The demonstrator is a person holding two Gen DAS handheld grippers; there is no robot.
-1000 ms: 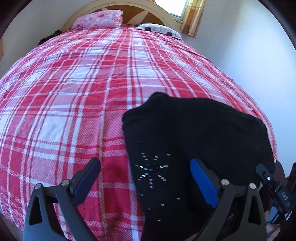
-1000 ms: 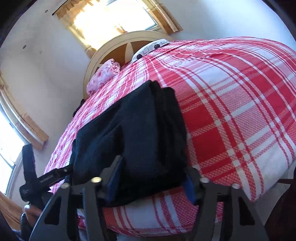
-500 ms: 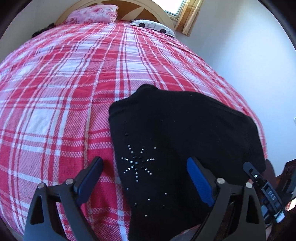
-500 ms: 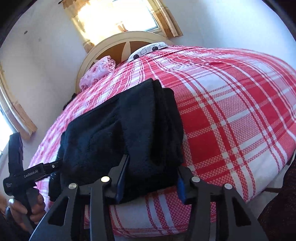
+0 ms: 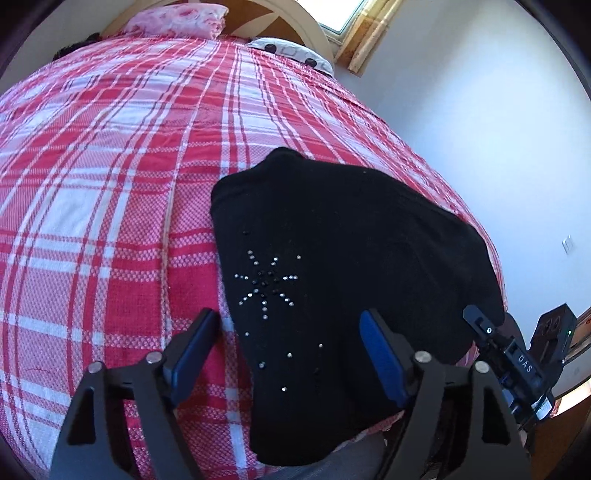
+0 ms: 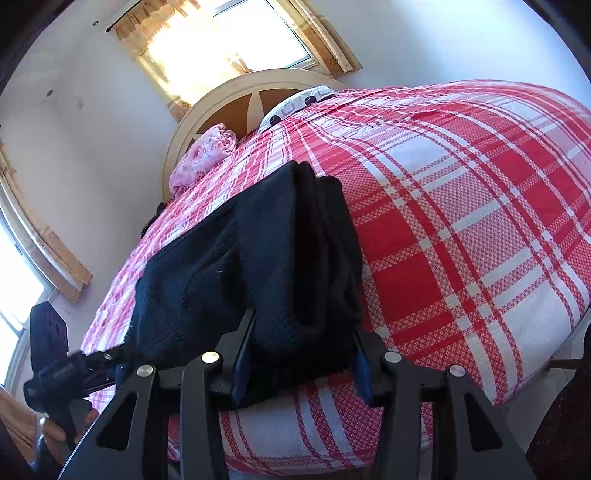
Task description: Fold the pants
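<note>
Bedspread (image 5: 110, 221) in red and white plaid fills the left of the left wrist view, with a pink floral pillow (image 5: 177, 18) up at the far end against the headboard (image 5: 280, 14) and a spotted pillow (image 5: 291, 55) just right of it. The left gripper (image 5: 288, 343) hangs over the near edge of the bed with its fingers (image 5: 192, 347) spread wide and nothing between them, the left one over bare plaid and the right one over the cloth. The black pants (image 5: 351, 240) lie folded into a thick bundle on the near right part of the bed, with a little starburst of rhinestones (image 5: 267, 280) on top, and the near end droops over the edge. Further right, the other tool's black body pokes in beside the pants. In the right wrist view you've got, from the left, the left gripper (image 6: 66, 373) held in a hand (image 6: 55, 432) low at the bundle's left end, then the pants (image 6: 251, 258) seen end-on as stacked layers. The right gripper (image 6: 301, 350) has its fingers (image 6: 243, 350) on either side of the near right end of that bundle, right up against the fabric, so it looks clamped on it. More plaid bedspread (image 6: 480, 221) runs off to the right, with a bright window (image 6: 229, 40) behind the headboard (image 6: 236, 99).
</note>
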